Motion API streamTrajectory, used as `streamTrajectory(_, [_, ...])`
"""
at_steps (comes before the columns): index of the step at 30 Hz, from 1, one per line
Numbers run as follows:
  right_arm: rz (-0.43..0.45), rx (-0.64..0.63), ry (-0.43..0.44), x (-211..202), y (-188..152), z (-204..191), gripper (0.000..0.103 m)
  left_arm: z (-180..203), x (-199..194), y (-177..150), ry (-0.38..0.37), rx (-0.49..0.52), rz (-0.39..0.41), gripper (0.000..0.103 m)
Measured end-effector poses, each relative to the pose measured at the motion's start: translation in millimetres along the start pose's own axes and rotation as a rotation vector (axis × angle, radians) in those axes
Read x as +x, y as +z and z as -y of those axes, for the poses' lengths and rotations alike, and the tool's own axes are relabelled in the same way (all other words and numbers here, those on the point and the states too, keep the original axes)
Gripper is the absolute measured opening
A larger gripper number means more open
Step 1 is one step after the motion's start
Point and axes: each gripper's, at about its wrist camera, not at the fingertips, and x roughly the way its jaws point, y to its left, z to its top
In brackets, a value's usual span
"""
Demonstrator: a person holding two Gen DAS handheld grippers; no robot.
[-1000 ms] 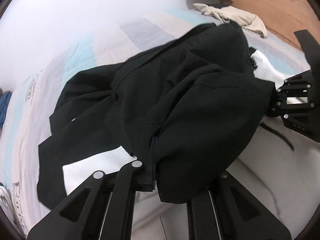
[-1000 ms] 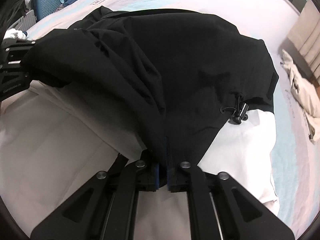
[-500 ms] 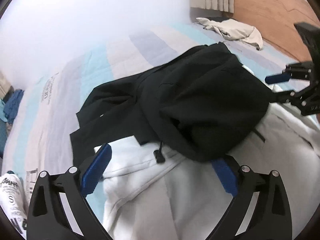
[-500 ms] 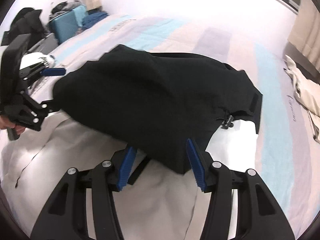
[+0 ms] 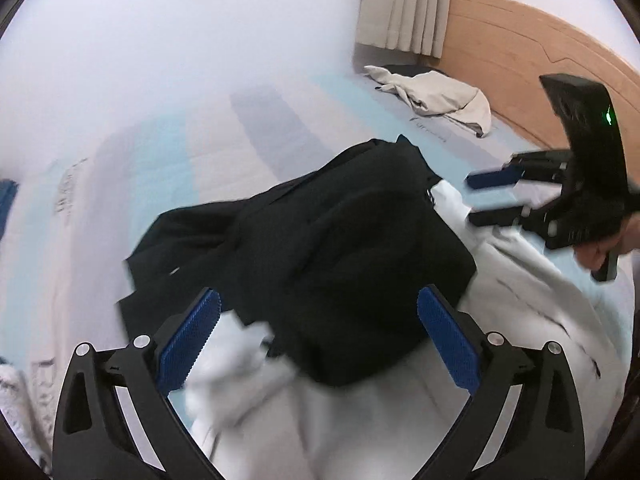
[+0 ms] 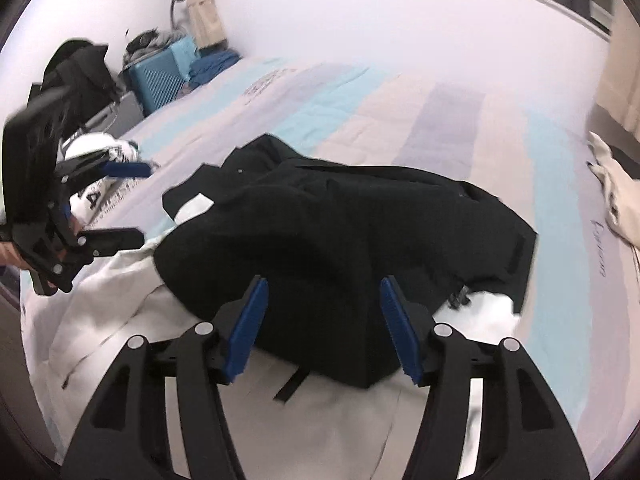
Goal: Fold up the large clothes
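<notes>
A large black-and-white jacket lies on the bed, its black part (image 5: 340, 248) folded in a heap over the white part (image 5: 320, 420). It also shows in the right wrist view, black (image 6: 340, 232) over white (image 6: 320, 420). My left gripper (image 5: 318, 318) is open and empty, raised above the near edge of the black heap. My right gripper (image 6: 322, 314) is open and empty, likewise above the heap. Each gripper shows in the other's view: the right one (image 5: 496, 196), the left one (image 6: 120, 204).
The bed has a striped pastel cover (image 5: 168, 152). A beige garment (image 5: 440, 96) lies near the wooden headboard (image 5: 520, 52). A blue suitcase (image 6: 160, 80) and piled clothes stand beyond the bed. A white printed garment (image 6: 96, 188) lies at the bed's edge.
Both grippers were shut on the black fabric a second ago. They opened, dropped it over the white part, and have drawn back and up.
</notes>
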Motion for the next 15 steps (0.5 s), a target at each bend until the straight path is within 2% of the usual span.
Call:
streamTrajectory(3, [-0.053,0.016,-0.001,31.6,-5.6,4.2,0.056,-2.7,39.0,1.4,-0.028,-0.018,-0.053,0.097])
streamTrajectory(7, [-0.114,0.062,-0.014,60.1,-22.6,10.6,0.056,-2.9,79.0,-11.4,-0.016,-0.037,-0.145,0.097])
streamTrajectory(11, [-0.181,0.095,-0.006,87.7,-42.7,13.7,0.056,-1.9,101.2,-28.9,-0.005,-0.062,-0.208,0.097])
streamTrajectory(15, [-0.206,0.102,-0.021,103.7,-53.2,11.5,0.056,-3.7,114.8,-41.9,0.016,-0.093,-0.242,0.098])
